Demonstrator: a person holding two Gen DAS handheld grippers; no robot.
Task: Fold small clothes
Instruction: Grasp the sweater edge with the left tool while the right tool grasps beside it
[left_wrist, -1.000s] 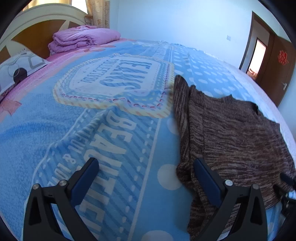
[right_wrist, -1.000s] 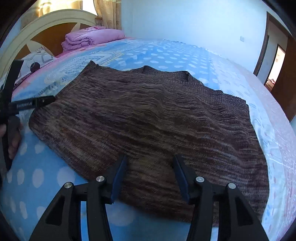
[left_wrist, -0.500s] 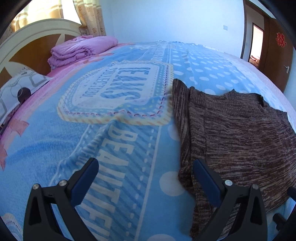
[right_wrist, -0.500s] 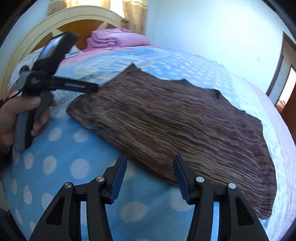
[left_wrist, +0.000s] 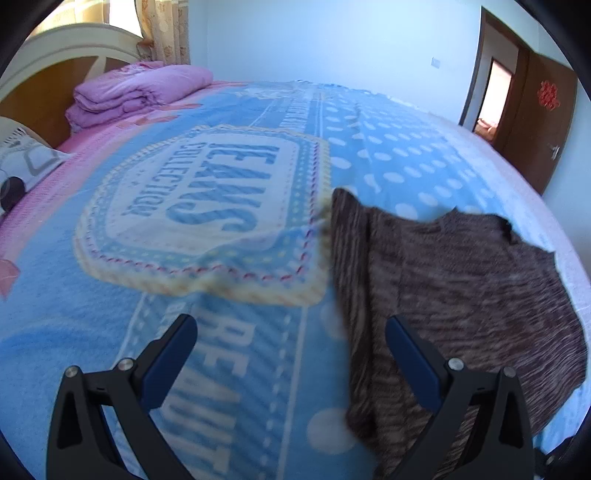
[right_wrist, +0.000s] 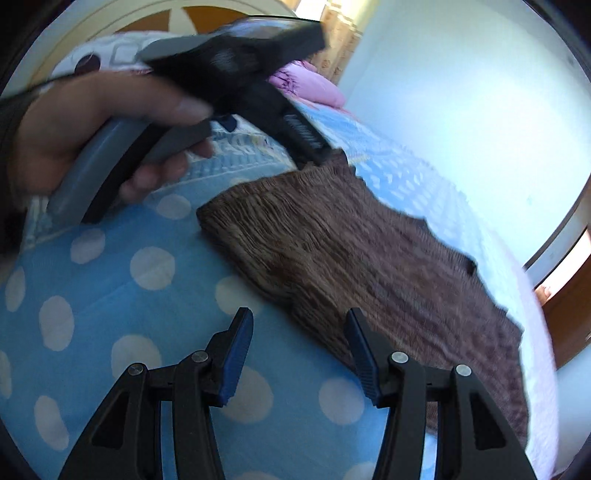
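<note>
A brown knit garment (left_wrist: 461, 295) lies flat on the blue bedspread (left_wrist: 110, 314), with one side folded in along its left edge. My left gripper (left_wrist: 290, 336) hovers open over that left edge; its right finger is above the knit and its left finger above bare bedspread. In the right wrist view, the garment (right_wrist: 351, 258) stretches away to the right. My right gripper (right_wrist: 299, 332) stands open above the garment's near corner with nothing between its fingers. A hand (right_wrist: 92, 122) holds the left gripper (right_wrist: 317, 158), whose tip is at the garment's far corner.
A folded pink quilt (left_wrist: 140, 92) and a patterned pillow (left_wrist: 22, 166) lie by the wooden headboard (left_wrist: 55, 77). A brown door (left_wrist: 535, 122) stands open at the far right. The bed's edge runs just past the garment's right side.
The right wrist view has swung left and rolled, so the hand with the left gripper now fills its upper left. The left gripper shifted slightly. The garment lies as before.
</note>
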